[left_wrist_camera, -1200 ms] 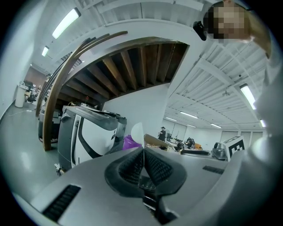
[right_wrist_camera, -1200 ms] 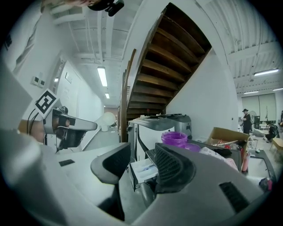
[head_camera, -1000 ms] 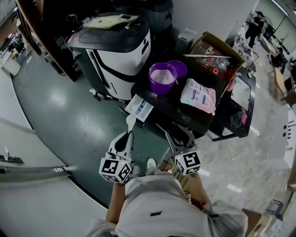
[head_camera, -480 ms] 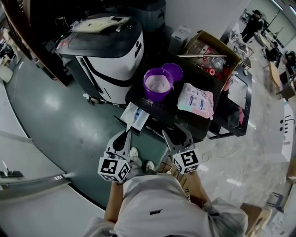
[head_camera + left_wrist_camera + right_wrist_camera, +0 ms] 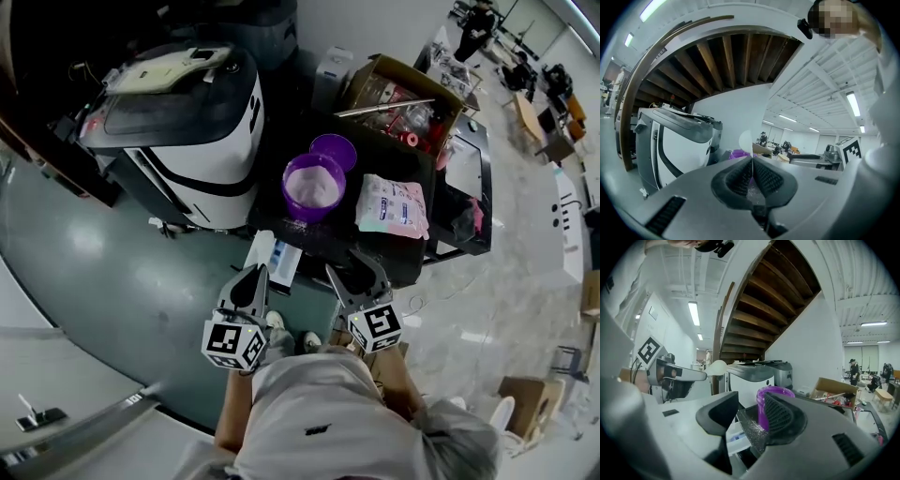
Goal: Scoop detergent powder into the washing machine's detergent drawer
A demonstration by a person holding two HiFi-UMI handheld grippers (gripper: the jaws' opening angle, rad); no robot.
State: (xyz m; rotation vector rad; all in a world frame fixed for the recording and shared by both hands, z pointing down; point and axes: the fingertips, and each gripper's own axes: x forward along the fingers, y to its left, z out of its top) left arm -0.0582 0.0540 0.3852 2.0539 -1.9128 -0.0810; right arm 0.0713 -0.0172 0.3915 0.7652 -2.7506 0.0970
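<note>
My left gripper (image 5: pixel 249 284) is shut on the thin handle of a white plastic spoon (image 5: pixel 746 139), whose bowl points up and forward. In the right gripper view the spoon (image 5: pixel 716 367) sticks out of the left gripper (image 5: pixel 677 373). The white detergent drawer (image 5: pixel 275 256) with a blue compartment juts out at the black table's near-left edge, just ahead of the left gripper. A purple tub of white powder (image 5: pixel 313 186) stands on the table, its lid (image 5: pixel 334 148) behind it. My right gripper (image 5: pixel 356 280) is open and holds nothing, with the tub (image 5: pixel 768 401) and drawer (image 5: pixel 735 437) beyond it.
A white and black washing machine (image 5: pixel 183 103) stands to the left of the black table (image 5: pixel 412 253). A detergent bag (image 5: pixel 392 205) lies right of the tub. An open cardboard box (image 5: pixel 403 89) sits at the table's back. The person's shoes (image 5: pixel 281 328) are below the grippers.
The table, tub and drawer have come closer to both grippers. The spoon tip, which stood short of the drawer, now reaches it. Both grippers keep their states.
</note>
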